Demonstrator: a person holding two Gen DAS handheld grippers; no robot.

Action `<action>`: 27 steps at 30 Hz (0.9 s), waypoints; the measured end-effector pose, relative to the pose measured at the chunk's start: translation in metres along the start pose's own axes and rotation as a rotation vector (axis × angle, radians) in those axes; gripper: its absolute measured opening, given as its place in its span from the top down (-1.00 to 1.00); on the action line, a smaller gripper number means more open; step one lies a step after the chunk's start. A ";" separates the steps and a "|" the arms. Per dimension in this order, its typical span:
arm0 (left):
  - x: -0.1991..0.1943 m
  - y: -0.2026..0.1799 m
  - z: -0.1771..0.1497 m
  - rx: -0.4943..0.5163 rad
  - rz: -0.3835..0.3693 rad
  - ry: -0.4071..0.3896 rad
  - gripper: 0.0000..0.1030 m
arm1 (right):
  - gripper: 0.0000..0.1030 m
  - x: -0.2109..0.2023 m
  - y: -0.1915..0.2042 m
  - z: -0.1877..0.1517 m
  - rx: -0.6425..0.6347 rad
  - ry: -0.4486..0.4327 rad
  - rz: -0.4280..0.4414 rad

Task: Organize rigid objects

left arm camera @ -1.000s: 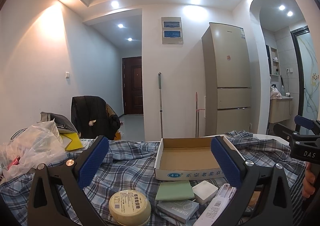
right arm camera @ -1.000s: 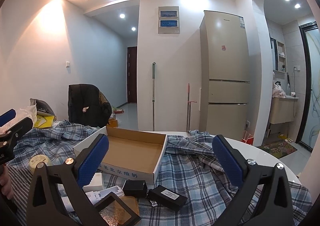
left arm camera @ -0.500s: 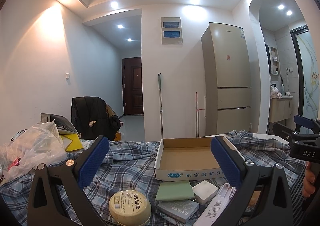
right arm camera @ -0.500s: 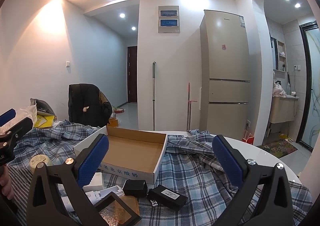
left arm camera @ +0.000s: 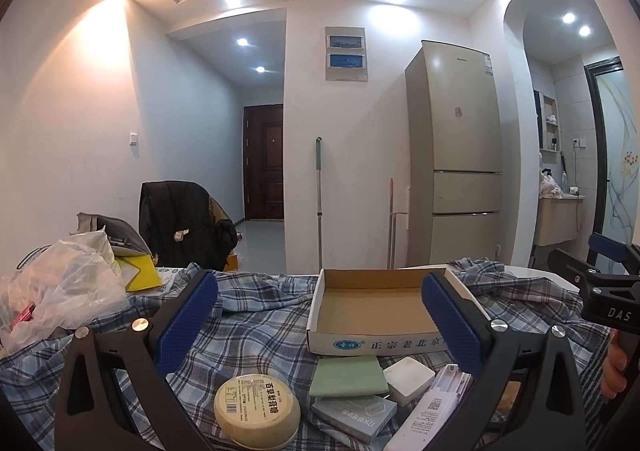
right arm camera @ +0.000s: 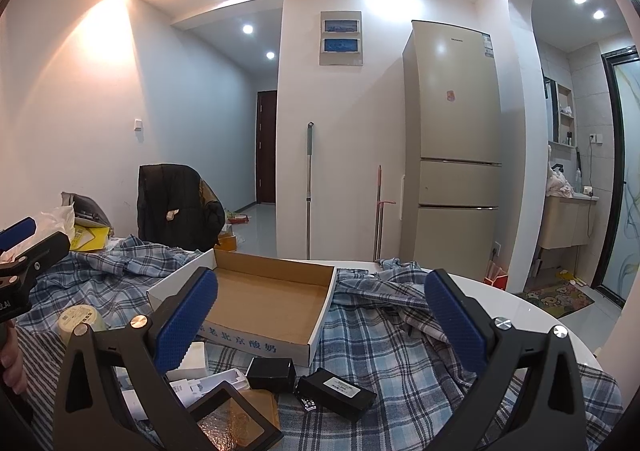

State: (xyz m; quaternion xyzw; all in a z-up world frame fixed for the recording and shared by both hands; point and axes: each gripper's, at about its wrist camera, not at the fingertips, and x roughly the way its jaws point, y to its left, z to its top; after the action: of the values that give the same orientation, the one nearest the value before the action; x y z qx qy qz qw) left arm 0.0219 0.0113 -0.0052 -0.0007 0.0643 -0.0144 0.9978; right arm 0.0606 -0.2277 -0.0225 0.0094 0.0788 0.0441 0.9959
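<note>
Left gripper [left arm camera: 320, 315]: jaws spread wide, blue pads [left arm camera: 187, 317] apart, nothing between them, held above the plaid cloth [left arm camera: 256, 331]. Right gripper [right arm camera: 320, 315]: likewise spread, empty; black body marked "DAS" where it shows at the left view's right edge.

Cardboard tray [left arm camera: 374, 311]: open top, brown inside, white outer wall, lying on the cloth at table centre. Long axis runs left-right in the left view; in the right view it sits skewed, near corner pointing toward the camera. Front wall has a blue oval logo, then Chinese print, "正宗老北京" legible, the rest hidden behind the pad.

In front of the tray, near side:
- Round cream tin [left arm camera: 257, 407], flat on its base, lid label Chinese with a barcode, fine print unreadable.
- Green flat box [left arm camera: 348, 375], touching the tray's front wall.
- Grey card box [left arm camera: 354, 413], just below the green one.
- White square box [left arm camera: 409, 375], beside the green.
- White long carton [left arm camera: 434, 409], QR code on it, long axis slanting up and right.
- Black oblong box [right arm camera: 338, 393], white label, text too small.
- Black small box [right arm camera: 271, 374], just beside it.
</note>
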 end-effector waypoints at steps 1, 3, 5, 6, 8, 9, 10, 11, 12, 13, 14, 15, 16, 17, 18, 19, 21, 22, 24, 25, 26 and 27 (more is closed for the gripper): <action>0.000 0.000 -0.001 0.001 -0.012 -0.001 -1.00 | -1.00 0.000 0.000 0.000 0.000 0.000 0.000; 0.002 -0.002 -0.002 0.008 -0.025 -0.002 -1.00 | -1.00 0.000 0.000 0.000 -0.003 0.001 -0.001; 0.003 -0.003 -0.003 0.013 -0.032 -0.002 -1.00 | -1.00 0.000 -0.001 0.000 -0.005 0.001 0.000; 0.003 -0.003 -0.004 0.013 -0.035 -0.003 -1.00 | -1.00 -0.001 -0.001 -0.001 -0.009 0.002 0.002; 0.002 -0.002 -0.005 0.010 -0.033 -0.008 -1.00 | -1.00 0.000 0.000 -0.001 -0.018 0.006 0.013; 0.002 -0.002 -0.005 0.008 -0.031 -0.011 -1.00 | -1.00 0.000 0.000 -0.001 -0.022 0.009 0.019; 0.002 -0.003 -0.006 0.009 -0.032 -0.011 -1.00 | -1.00 0.000 0.000 -0.001 -0.025 0.012 0.023; 0.002 -0.004 -0.006 0.011 -0.034 -0.005 -1.00 | -1.00 0.000 0.001 -0.002 -0.028 0.013 0.023; 0.004 -0.004 -0.006 0.012 -0.033 0.002 -1.00 | -1.00 0.000 0.002 -0.002 -0.029 0.011 0.021; 0.005 -0.004 -0.007 0.011 -0.032 0.007 -1.00 | -1.00 -0.001 0.001 -0.002 -0.026 0.006 0.017; 0.005 -0.004 -0.007 0.007 -0.033 0.010 -1.00 | -1.00 -0.002 0.000 -0.001 -0.022 -0.002 0.011; 0.005 -0.003 -0.007 0.002 -0.034 0.011 -1.00 | -1.00 -0.004 0.000 -0.001 -0.017 -0.012 0.006; 0.005 -0.001 -0.007 -0.007 -0.037 0.016 -1.00 | -1.00 -0.006 -0.001 0.000 -0.011 -0.020 -0.002; 0.007 0.001 -0.007 -0.013 -0.049 0.028 -1.00 | -1.00 -0.007 -0.001 0.000 -0.008 -0.029 -0.010; 0.012 0.004 -0.006 -0.022 -0.083 0.062 -1.00 | -1.00 -0.008 -0.001 0.001 -0.007 -0.033 -0.014; 0.017 0.006 -0.004 -0.024 -0.107 0.103 -1.00 | -1.00 -0.008 -0.002 0.001 -0.003 -0.035 -0.011; 0.024 0.011 0.003 -0.047 -0.136 0.163 -0.96 | -1.00 -0.007 -0.004 0.002 0.005 -0.024 0.011; 0.025 0.013 0.007 -0.066 -0.160 0.178 -0.93 | -1.00 -0.005 -0.004 0.002 0.007 -0.014 0.022; 0.027 0.014 0.015 -0.075 -0.179 0.207 -0.93 | -1.00 -0.002 -0.005 0.003 0.018 0.010 0.041; 0.029 0.012 0.019 -0.055 -0.172 0.226 -0.93 | -1.00 -0.001 -0.006 0.003 0.025 0.023 0.055; 0.031 0.009 0.021 -0.028 -0.162 0.247 -0.93 | -1.00 -0.001 -0.006 0.003 0.033 0.032 0.066; 0.032 0.007 0.022 -0.002 -0.146 0.262 -0.93 | -1.00 -0.001 -0.007 0.002 0.041 0.037 0.073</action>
State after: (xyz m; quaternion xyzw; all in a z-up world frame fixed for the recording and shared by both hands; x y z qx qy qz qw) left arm 0.0566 0.0171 0.0124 -0.0044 0.1936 -0.0870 0.9772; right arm 0.0610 -0.2349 -0.0202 0.0317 0.0977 0.0790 0.9916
